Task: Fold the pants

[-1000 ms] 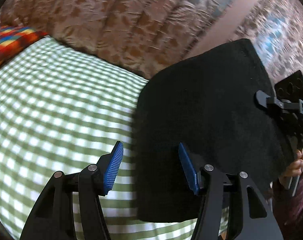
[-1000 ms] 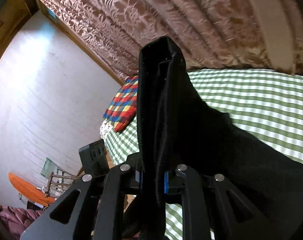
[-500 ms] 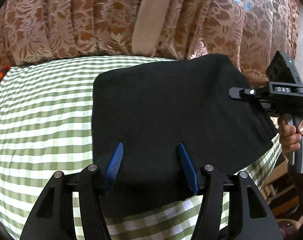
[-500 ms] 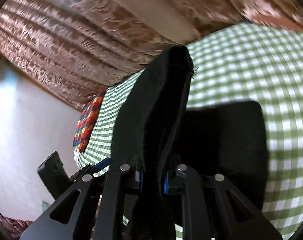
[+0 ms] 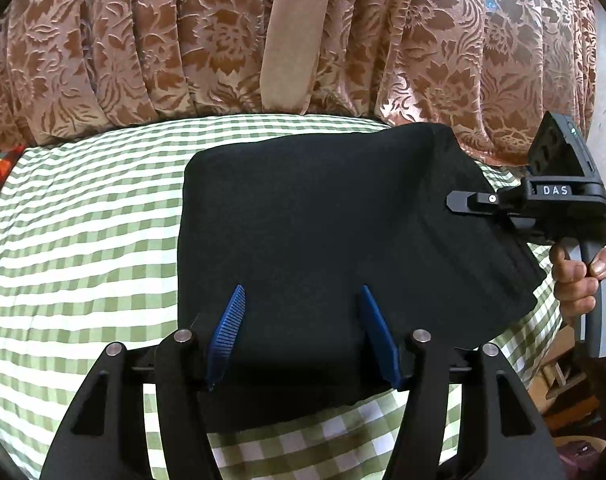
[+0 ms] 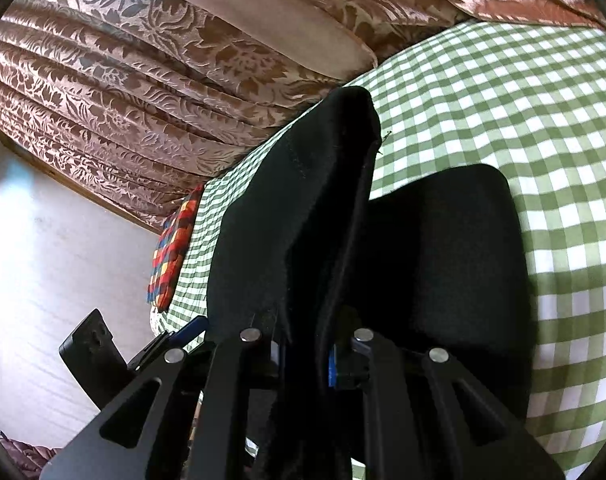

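From the left wrist view, the folded black fabric pants (image 5: 335, 248) lie on the green-and-white checked bed sheet (image 5: 83, 248) before the brown floral curtain (image 5: 143, 48). The left claw (image 5: 303, 332) is spread wide and empty, its blue pads (image 5: 227, 328) over the near edge. The right claw (image 5: 469, 201) meets the cloth's right edge.

From the right wrist view, the right claw (image 6: 305, 354) pinches a raised fold of the pants (image 6: 303, 208); a multicoloured checked pillow (image 6: 171, 252) lies far left.

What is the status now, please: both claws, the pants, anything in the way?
Left claw open, over the pants. Right claw shut on lifted pants edge. Pants folded on checked bedsheet. Nothing in the way.
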A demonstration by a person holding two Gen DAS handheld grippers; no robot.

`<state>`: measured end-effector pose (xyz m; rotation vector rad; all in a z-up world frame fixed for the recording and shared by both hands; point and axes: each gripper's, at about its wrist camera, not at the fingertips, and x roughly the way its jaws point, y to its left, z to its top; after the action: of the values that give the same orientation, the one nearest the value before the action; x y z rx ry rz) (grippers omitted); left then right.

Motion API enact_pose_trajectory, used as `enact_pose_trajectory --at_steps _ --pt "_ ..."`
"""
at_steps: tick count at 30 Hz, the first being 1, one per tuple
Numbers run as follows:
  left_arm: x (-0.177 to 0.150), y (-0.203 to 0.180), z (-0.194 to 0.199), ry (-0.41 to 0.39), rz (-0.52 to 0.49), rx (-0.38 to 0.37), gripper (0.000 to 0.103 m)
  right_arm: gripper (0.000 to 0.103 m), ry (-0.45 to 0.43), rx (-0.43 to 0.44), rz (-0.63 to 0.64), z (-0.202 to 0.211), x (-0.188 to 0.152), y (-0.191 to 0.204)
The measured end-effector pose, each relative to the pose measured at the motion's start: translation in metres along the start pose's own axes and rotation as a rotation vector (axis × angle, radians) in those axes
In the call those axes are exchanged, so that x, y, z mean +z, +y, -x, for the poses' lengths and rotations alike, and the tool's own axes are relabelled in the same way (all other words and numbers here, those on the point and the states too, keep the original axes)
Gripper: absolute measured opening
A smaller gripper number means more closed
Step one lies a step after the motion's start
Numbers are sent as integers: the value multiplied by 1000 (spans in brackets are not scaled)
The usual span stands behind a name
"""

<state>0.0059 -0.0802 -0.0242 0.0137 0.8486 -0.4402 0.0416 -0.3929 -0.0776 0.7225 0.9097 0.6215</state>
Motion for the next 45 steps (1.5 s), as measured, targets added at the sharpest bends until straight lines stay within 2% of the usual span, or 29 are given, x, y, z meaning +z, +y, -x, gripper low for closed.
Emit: enact_pose_trajectory --at_steps 4,16,20,21,24,28,32,34,36,38,39,42,45 --pt "0 1 3 -11 2 1 65 12 -4 -5 27 5 3 10" --pt "4 2 14 -39 -4 -2 65 12 -11 -10 93 23 8 31" --pt "3 3 15 -33 0 -78 65 12 -18 -41 91 28 11 21" --pt "1 3 14 -20 8 -119 65 12 -18 -61 79 27 11 13" --pt "-4 5 9 1 32 -182 65 12 -3 -107 13 21 10 -19" --pt "-7 9 10 -5 84 -268 65 12 2 -96 -60 19 4 -47" --pt "-5 14 11 4 123 -343 65 12 -28 -88 -26 31 5 -44" --pt "-7 11 2 51 110 -374 65 12 -6 -157 -3 23 7 -50" --pt "-10 7 -8 82 95 -367 65 16 3 -177 -18 15 7 -58" --pt "-11 1 -10 81 76 -351 65 19 -26 -153 -32 19 5 -61" --pt "-10 1 -8 76 79 -348 65 25 -43 -146 -37 25 3 -60" --pt "-5 10 2 45 111 -377 65 32 -89 -131 -56 55 -13 -54" --pt "3 23 11 -7 132 -360 65 32 -97 -122 -32 82 -35 -37"
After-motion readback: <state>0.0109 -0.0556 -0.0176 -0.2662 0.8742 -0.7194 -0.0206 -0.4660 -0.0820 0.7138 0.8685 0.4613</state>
